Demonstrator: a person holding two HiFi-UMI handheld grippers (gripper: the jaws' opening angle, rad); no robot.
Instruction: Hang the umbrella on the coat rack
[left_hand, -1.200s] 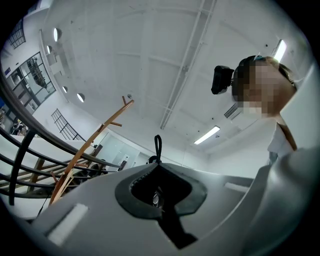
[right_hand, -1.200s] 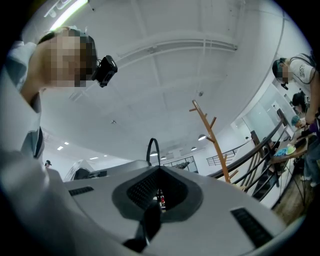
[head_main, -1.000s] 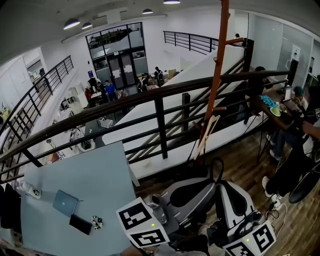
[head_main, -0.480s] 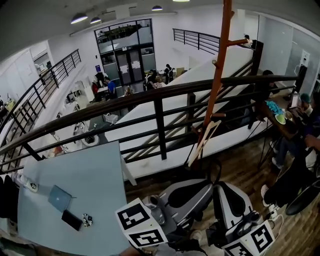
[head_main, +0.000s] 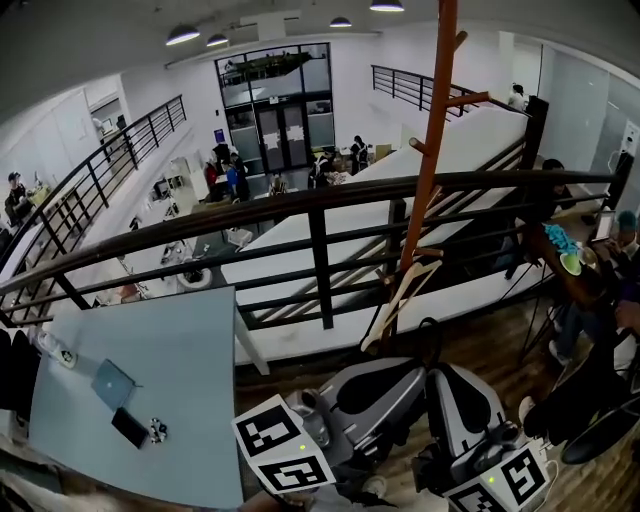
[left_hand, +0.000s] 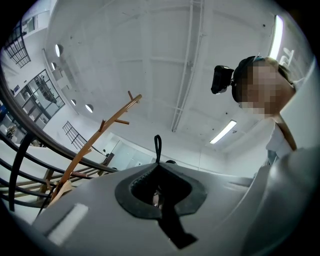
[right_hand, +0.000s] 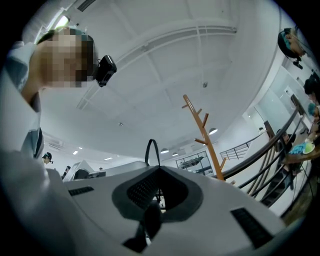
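Note:
The coat rack (head_main: 428, 150) is an orange-brown pole with short pegs, standing just beyond the black railing; it also shows in the left gripper view (left_hand: 95, 137) and the right gripper view (right_hand: 204, 135). Of the umbrella I see only a thin black strap loop (head_main: 432, 338) that rises between the two grey grippers; its body is hidden. My left gripper (head_main: 420, 368) and right gripper (head_main: 446, 370) point up side by side, low in the head view and short of the rack. The loop (left_hand: 157, 147) (right_hand: 151, 150) stands up from the closed jaw tips in both gripper views.
A black metal railing (head_main: 320, 205) runs across in front of me, with a drop to a lower floor behind it. A pale blue table (head_main: 190, 340) stands at the left with small devices on it. People sit at a desk (head_main: 560, 250) on the right. A wooden hanger (head_main: 398, 298) leans at the rack's foot.
The head view has drifted, so the table and railing sit further left and the rack's pegs show more fully. Both grippers and the strap loop keep the same pose.

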